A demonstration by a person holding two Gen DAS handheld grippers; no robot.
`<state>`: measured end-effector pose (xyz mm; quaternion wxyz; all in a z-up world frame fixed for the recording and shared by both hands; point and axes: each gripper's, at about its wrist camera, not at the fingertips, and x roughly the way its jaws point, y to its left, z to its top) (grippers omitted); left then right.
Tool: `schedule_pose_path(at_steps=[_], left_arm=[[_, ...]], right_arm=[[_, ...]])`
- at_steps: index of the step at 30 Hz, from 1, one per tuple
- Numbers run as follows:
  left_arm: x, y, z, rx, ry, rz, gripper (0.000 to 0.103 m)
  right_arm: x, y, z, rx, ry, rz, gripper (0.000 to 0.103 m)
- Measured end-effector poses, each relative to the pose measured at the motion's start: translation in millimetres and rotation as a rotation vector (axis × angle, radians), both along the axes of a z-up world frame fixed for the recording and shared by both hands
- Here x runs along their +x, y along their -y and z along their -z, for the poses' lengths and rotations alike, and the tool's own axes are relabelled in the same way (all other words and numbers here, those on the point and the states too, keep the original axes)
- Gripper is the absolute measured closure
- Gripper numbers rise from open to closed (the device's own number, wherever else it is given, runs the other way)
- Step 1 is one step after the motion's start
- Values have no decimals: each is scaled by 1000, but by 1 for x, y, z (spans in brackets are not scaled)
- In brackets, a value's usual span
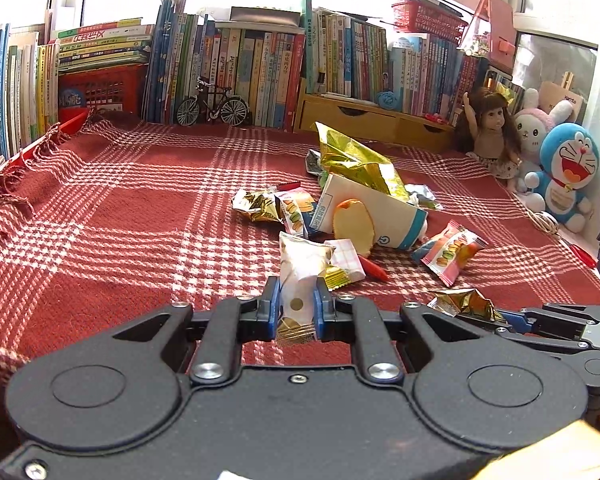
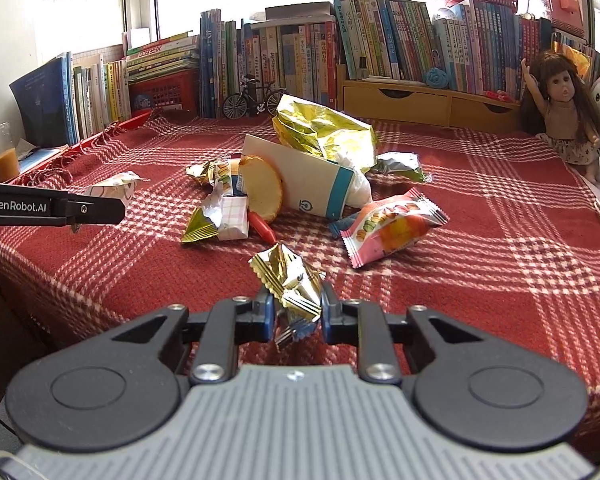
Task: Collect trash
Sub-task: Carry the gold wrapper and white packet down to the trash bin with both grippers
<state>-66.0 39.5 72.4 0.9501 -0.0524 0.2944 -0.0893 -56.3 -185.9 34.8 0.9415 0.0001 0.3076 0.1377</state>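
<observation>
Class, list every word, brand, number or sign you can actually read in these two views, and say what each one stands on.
"GenRobot.AI": white lettering on the black side of the left gripper, seen in the right wrist view.
A power-button sign, no words: on the tipped white paper cup.
Book spines: print too small and blurred to read.
Pink snack wrapper: pictures only, lettering unreadable.

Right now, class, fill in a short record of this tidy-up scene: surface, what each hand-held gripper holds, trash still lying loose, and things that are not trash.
surface: red checked cloth
left hand-held gripper: shut on a white wrapper
right hand-held gripper: shut on a gold foil wrapper
loose trash: pink snack packet, tipped paper cup, large gold bag
not trash: doll, model bicycle, row of books
</observation>
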Motion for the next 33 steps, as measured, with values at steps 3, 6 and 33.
schedule_pose_path(at_steps=[3,6,33], left_arm=[[-18,0,-2,-14,-3,17,87],[-34,1,-1,-20,-12,36,87],[-66,24,161,77,-516,74,87]], right_arm=[[-12,2,-3,18,-16,-19,76],[-27,3,-4,28,-44,-46,76],[-54,-12,101,35,-514,-164,75]])
